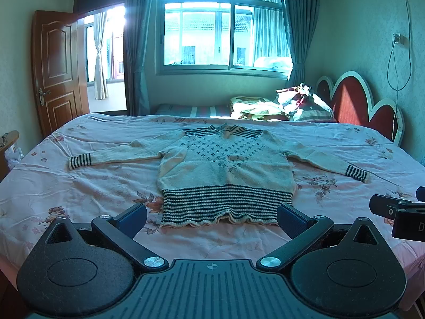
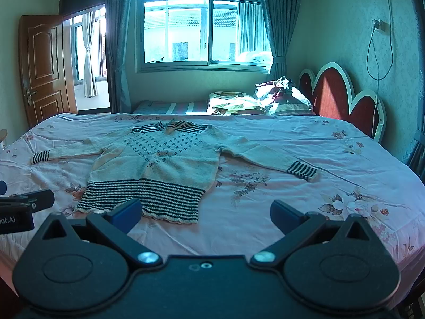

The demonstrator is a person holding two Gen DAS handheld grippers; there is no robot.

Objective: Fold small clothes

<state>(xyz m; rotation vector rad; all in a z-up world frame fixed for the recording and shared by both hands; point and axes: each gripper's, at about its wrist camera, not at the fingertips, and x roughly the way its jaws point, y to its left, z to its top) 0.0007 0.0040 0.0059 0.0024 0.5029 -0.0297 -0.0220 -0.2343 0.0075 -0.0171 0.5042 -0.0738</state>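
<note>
A small cream knitted sweater (image 1: pixel 225 167) with dark striped hem, cuffs and collar lies flat on the bed, front up, both sleeves spread wide. It also shows in the right wrist view (image 2: pixel 156 159). My left gripper (image 1: pixel 212 219) is open and empty, hovering just before the striped hem. My right gripper (image 2: pixel 205 214) is open and empty, before the hem's right corner, over bare sheet. The right gripper's body shows at the right edge of the left wrist view (image 1: pixel 398 215); the left gripper's body shows at the left edge of the right wrist view (image 2: pixel 24 207).
The bed has a pink floral sheet (image 1: pixel 79 191). Pillows and folded bedding (image 1: pixel 281 106) lie at the far side by a red headboard (image 1: pixel 353 103). A window (image 1: pixel 223 26) and an open wooden door (image 1: pixel 58 69) are behind. A wooden piece (image 1: pixel 8 138) stands at the left edge.
</note>
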